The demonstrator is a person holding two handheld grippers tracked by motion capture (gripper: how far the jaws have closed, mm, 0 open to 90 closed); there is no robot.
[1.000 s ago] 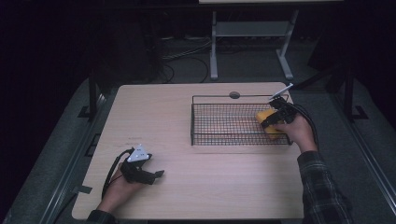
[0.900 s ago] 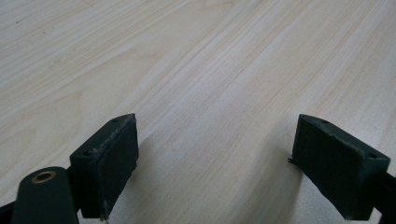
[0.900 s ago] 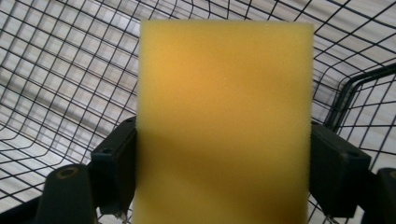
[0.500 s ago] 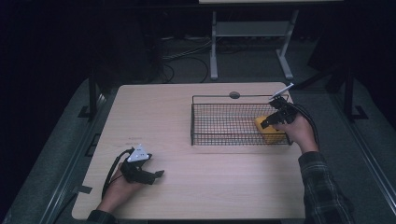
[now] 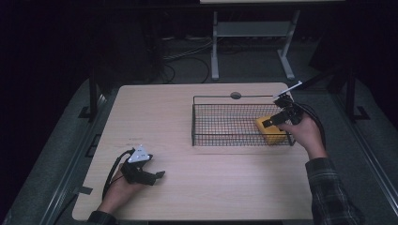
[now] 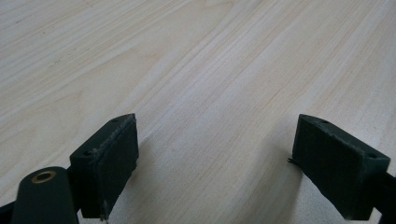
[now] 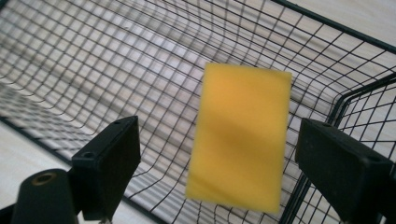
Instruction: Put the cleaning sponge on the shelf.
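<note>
The sponge (image 7: 239, 137), a flat yellow rectangle, lies on the floor of the wire basket (image 5: 225, 123), in its right-hand end, close to the near right corner. In the right gripper view its long axis runs up the frame, away from the camera, with a slight tilt to the right; in the high view its exact heading cannot be told.

The right gripper (image 5: 278, 120) hangs just above the sponge (image 5: 270, 130). Its jaws have just been opening and now stand wide, clear of the sponge on both sides, holding nothing.

The left gripper (image 5: 149, 174) rests low over the surface (image 5: 164, 117) at its near left, well apart from the basket, jaws wide and empty.
</note>
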